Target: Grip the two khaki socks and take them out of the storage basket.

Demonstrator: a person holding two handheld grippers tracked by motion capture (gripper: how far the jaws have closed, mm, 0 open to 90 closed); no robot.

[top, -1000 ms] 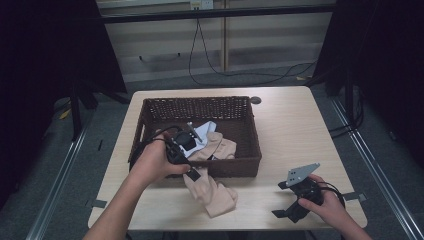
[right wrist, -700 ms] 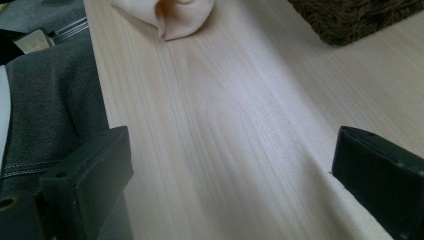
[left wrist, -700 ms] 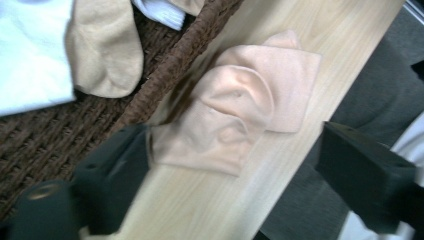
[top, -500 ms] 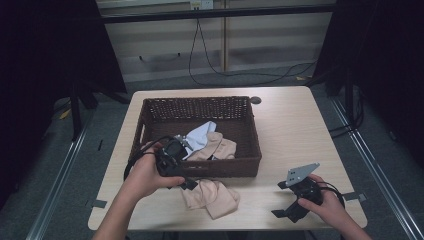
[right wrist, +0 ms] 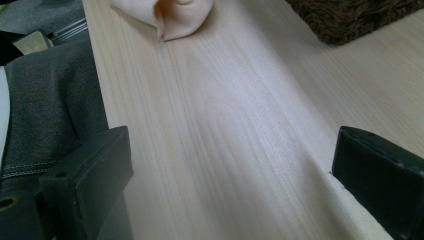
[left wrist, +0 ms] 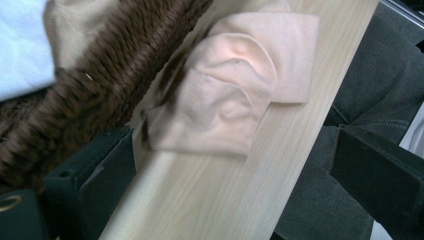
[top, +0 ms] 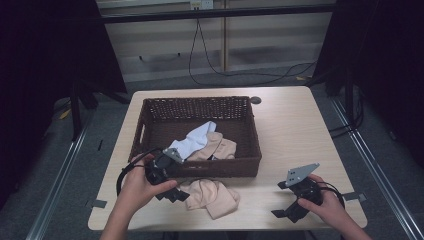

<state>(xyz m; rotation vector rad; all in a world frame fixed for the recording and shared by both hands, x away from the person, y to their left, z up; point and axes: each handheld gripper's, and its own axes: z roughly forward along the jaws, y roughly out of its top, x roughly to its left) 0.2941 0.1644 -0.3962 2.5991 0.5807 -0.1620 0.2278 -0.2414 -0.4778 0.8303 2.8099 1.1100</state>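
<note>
Peach cloth (top: 211, 196) lies crumpled by the table's (top: 295, 125) near edge, just outside the wicker basket's (top: 197, 107) front wall. Left gripper (top: 172, 194) beside it: jaws just opened wide, nothing between them. Right gripper (top: 285, 212), near the right corner, gapes empty.

Open tabletop (top: 295, 135) right of the basket (top: 200, 167) (cloth (top: 212, 196) probably touching its front)

no readable text, labels, brands or numbers anywhere
</note>
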